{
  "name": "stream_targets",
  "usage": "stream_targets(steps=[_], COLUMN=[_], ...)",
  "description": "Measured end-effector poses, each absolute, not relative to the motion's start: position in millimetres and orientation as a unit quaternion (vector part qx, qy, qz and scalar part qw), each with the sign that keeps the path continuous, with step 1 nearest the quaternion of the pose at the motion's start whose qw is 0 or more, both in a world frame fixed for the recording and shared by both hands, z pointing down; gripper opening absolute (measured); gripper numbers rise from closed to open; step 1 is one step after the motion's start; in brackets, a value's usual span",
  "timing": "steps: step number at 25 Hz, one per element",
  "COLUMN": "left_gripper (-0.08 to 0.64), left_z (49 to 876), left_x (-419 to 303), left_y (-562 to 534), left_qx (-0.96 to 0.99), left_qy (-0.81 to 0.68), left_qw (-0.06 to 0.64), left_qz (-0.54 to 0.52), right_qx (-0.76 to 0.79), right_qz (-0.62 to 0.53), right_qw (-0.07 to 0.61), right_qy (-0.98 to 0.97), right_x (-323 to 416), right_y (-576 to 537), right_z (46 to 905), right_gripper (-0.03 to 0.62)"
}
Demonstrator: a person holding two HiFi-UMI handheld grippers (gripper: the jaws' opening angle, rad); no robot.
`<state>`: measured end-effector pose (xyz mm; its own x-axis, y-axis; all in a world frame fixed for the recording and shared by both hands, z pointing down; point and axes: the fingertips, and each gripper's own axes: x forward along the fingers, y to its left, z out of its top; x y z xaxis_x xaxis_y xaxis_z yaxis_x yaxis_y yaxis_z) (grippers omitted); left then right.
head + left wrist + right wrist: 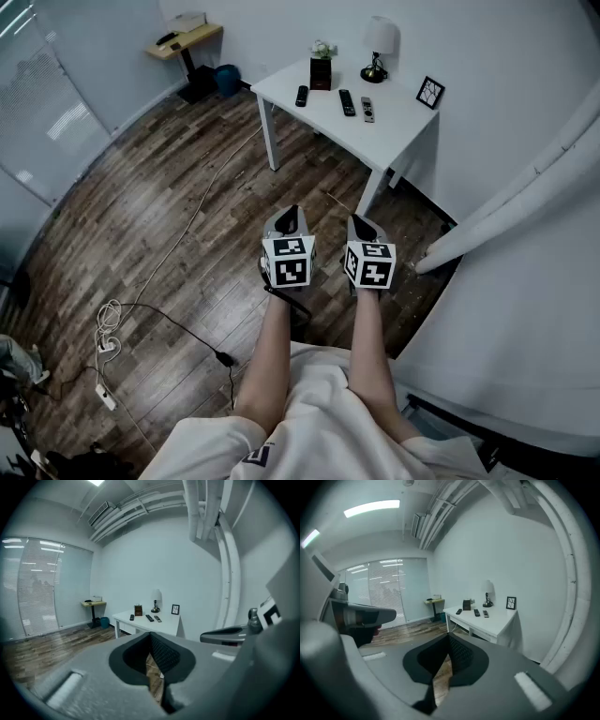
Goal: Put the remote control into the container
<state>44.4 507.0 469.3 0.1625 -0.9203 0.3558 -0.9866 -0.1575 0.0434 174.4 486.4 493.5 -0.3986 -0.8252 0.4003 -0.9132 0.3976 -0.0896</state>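
Right, nothing has started. My left gripper (150,641) is out in front of me, tipped a little downward. Its jaws are pressed together on nothing, with only floorboards showing past the pads. My right gripper (449,644), just beside it, is the same: jaws closed and empty.

Both point towards the white table (389,131), which stands well apart from me across the wooden floor (178,187). Along its top, the black remote control (301,95) lies nearest the left edge. Next comes the dark container (321,73), standing upright just behind and right of it, with something pale at its top that I can't make out. Then the second black remote control (347,102) and the grey remote control (367,110) lie side by side, near the container but not touching it.

So all three remotes are flat on the table and none is in the container. I can't tell which one the task means.

By my reckoning everything is left to do: close the gap to the table, open a pair of jaws, pinch a remote, carry it over and drop it in.
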Motion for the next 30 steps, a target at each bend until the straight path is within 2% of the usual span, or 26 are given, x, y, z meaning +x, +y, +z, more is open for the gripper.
stream_targets(steps=[7,14,17,22,30], left_gripper=[0.005,0.004,0.003,0.003,0.003], left_z=[480,477,476,483,489], left_x=[62,61,65,56,44], left_y=[497,496,489,471,413], left_qx=[0.759,0.756,0.762,0.765,0.769], left_qy=[-0.623,-0.629,-0.625,-0.62,-0.61], left_qw=[0.142,0.142,0.125,0.135,0.15], left_qz=[0.126,0.113,0.115,0.114,0.117], right_qx=[0.528,0.517,0.516,0.511,0.511], right_qz=[0.153,0.17,0.168,0.175,0.156], right_qw=[0.147,0.095,0.099,0.104,0.149], right_qy=[-0.822,-0.833,-0.834,-0.835,-0.832], right_x=[172,176,176,164,151], right_y=[485,481,475,455,410], right_z=[496,487,492,502,511], right_gripper=[0.0,0.002,0.002,0.002,0.002])
